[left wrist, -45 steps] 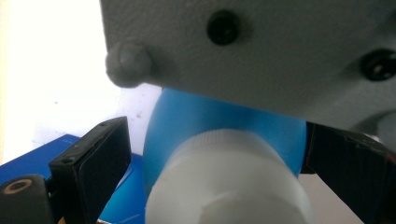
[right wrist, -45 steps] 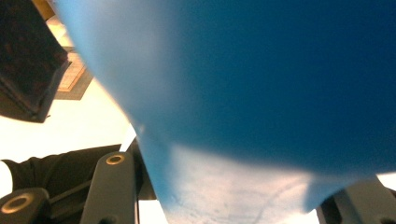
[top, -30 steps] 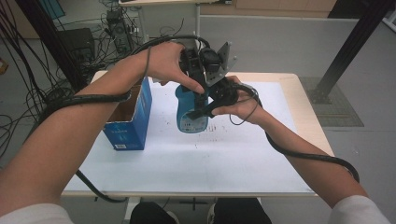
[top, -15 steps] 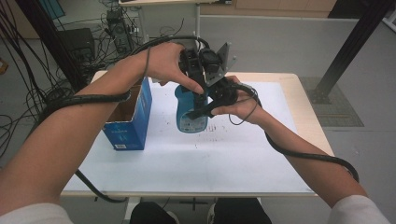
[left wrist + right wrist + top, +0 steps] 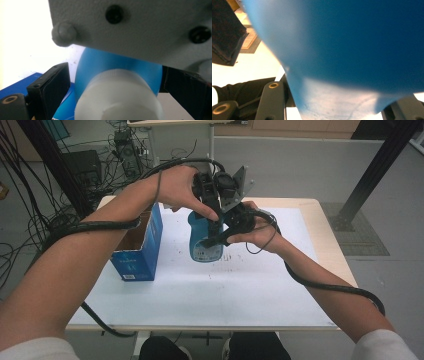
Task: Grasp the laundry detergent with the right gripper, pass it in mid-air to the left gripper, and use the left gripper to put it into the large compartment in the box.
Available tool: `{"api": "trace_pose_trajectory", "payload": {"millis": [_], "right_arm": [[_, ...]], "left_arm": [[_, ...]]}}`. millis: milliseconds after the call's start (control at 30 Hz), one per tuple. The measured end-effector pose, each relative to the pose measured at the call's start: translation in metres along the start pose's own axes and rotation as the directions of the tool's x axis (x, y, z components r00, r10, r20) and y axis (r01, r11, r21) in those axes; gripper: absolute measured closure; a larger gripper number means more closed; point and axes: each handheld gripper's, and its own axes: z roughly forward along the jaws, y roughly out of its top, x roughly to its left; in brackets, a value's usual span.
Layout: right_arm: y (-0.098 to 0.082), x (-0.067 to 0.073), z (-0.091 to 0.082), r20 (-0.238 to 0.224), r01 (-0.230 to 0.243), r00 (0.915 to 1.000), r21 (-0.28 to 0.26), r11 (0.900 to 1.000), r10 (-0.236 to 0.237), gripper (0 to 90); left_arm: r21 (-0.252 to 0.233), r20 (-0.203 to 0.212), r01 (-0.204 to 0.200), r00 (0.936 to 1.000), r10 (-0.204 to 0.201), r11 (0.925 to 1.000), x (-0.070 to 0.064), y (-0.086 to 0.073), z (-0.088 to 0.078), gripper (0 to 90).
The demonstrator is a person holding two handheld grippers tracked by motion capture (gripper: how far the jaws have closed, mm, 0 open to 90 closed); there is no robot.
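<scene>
Blue bottle point(image 5: 205, 242) betw. right gripper point(image 5: 220, 237) jaws, prob. clamped

The blue smooth plastic bottle point(image 5: 205, 240) has a faintly glossy body and a white ribbed plastic cap point(image 5: 117, 97) with a matt finish, and it bears a printed paper-like label low on its front. The blue printed cardboard box point(image 5: 137, 252) shows raw brown board inside, and the table point(image 5: 260, 290) has a pale wood-look edge under a white matt sheet marked with dark specks. The left gripper point(image 5: 112, 80) has black matt jaws with flat, faintly textured pads, and the grey plate above them looks like matt painted metal with black screws.
</scene>
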Motion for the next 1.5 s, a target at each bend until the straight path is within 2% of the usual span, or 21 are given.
{"api": "trace_pose_trajectory", "payload": {"millis": [367, 500, 1100, 1500], "right_arm": [[0.0007, 0.0002, -0.0011, 0.001, 0.002, 1.0000, -0.001, 1.000, -0.002, 44.1], [0.0005, 0.0005, -0.0010, 0.001, 0.002, 1.0000, 0.001, 1.000, -0.002, 44.1], [0.0009, 0.0029, -0.0011, -0.002, 0.007, 1.0000, 0.003, 1.000, -0.007, 44.0], [0.0006, 0.0044, 0.0008, -0.015, 0.003, 0.9999, 0.000, 1.000, -0.003, 44.0]], "left_arm": [[0.000, -0.002, -0.005, 1.0000, 0.005, 1.0000, 0.0003, 0.0002, 0.0010, 7.7], [0.002, -0.002, -0.009, 1.0000, 0.009, 1.0000, 0.0003, 0.0001, 0.0008, 10.6], [0.009, -0.002, -0.020, 0.9998, 0.020, 0.9998, 0.0008, -0.0001, 0.0007, 34.8], [0.026, 0.013, -0.021, 0.9997, 0.021, 0.9994, 0.0010, 0.0004, 0.0021, 36.0]]}}
